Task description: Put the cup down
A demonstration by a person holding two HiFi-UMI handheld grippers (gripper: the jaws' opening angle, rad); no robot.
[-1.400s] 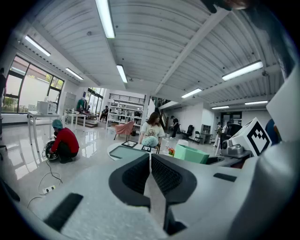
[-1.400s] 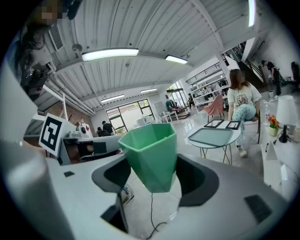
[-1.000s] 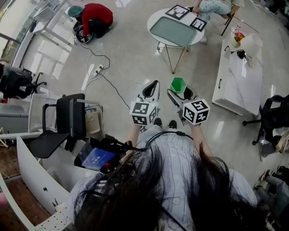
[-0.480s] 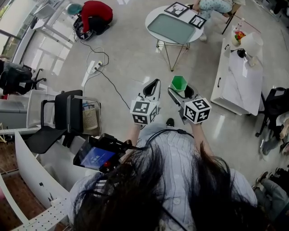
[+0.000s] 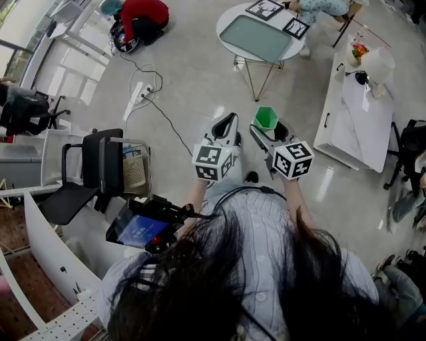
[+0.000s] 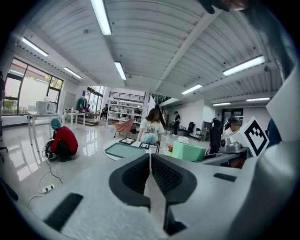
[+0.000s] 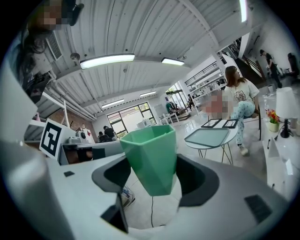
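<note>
My right gripper (image 7: 152, 176) is clamped on the green faceted cup (image 7: 150, 154). One jaw presses against each side of its lower half, and its open mouth is on top. I hold the cup in the air above the pale floor (image 5: 193, 86), just in front of my body. My left gripper (image 6: 150, 161) is beside it, with its jaws pressed together and nothing between them. Ahead, well apart from the cup, stands a round white table (image 5: 228, 13) carrying a grey-green tray (image 5: 256, 38) and two framed pictures (image 5: 265, 8).
</note>
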